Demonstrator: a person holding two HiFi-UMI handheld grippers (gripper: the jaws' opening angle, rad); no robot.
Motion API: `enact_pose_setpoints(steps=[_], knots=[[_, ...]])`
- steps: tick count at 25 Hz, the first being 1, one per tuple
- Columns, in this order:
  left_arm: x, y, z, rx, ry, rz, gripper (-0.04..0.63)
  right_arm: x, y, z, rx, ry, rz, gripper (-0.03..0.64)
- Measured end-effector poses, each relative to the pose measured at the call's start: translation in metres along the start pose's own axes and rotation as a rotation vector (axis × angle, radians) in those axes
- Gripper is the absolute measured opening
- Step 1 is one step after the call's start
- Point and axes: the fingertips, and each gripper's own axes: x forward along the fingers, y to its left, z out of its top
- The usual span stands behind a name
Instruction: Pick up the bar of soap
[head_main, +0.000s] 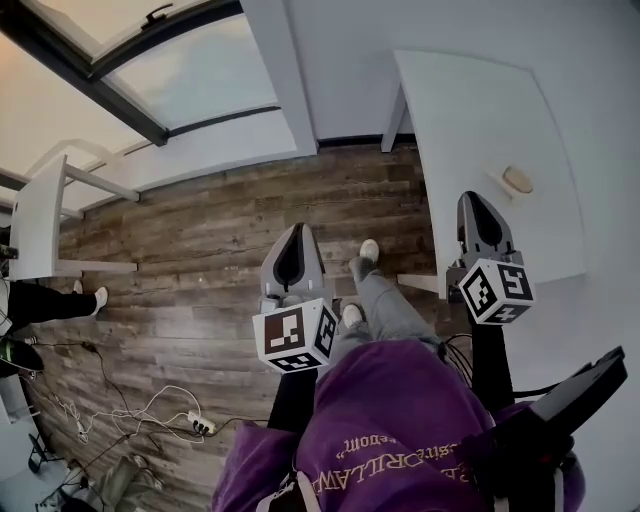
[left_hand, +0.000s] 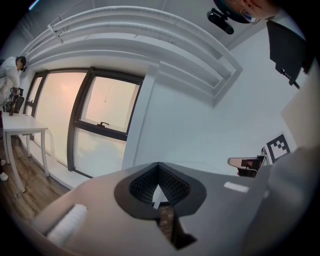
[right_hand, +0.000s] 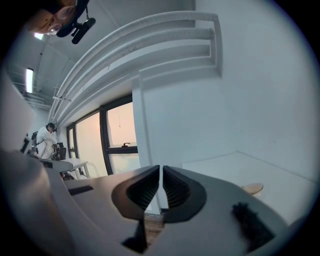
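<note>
The bar of soap (head_main: 518, 180) is a tan oval lying on a small white dish on the white table (head_main: 470, 100) at the right. In the right gripper view the soap (right_hand: 252, 188) shows low at the right, on the table (right_hand: 235, 162). My right gripper (head_main: 470, 197) hovers over the table's near left part, a little short and left of the soap, its jaws shut on nothing (right_hand: 160, 167). My left gripper (head_main: 296, 228) hangs over the wooden floor left of the table, jaws closed together and empty (left_hand: 158, 165).
A wooden floor (head_main: 200, 250) lies below. A second white table (head_main: 40, 220) stands at the far left with a person (head_main: 45, 300) beside it. Cables and a power strip (head_main: 200, 425) lie on the floor. Large windows (head_main: 150, 70) run along the far wall.
</note>
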Motion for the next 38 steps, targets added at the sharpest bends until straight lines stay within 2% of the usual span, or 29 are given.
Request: enact_pose_setpoints(steps=[6,12,22,32,38], knots=[[0.062,0.003,0.003,0.009,0.028,-0.040,0.005,0.058,-0.020,0.008,0.001,0.004,-0.024,0.009],[0.141,0.005,0.025,0.057,0.058,-0.084,0.005,0.123,-0.052,0.017,-0.021,0.042,-0.067,0.009],[0.246,-0.018,0.049,0.106,0.080,-0.183,0.005,0.177,-0.111,0.033,0.022,0.041,-0.164,0.009],[0.303,-0.051,0.053,0.122,0.119,-0.305,0.005,0.192,-0.145,0.036,0.049,0.046,-0.249,0.009],[0.342,-0.097,0.051,0.151,0.145,-0.448,0.005,0.175,-0.180,0.040,0.036,0.047,-0.359,0.009]])
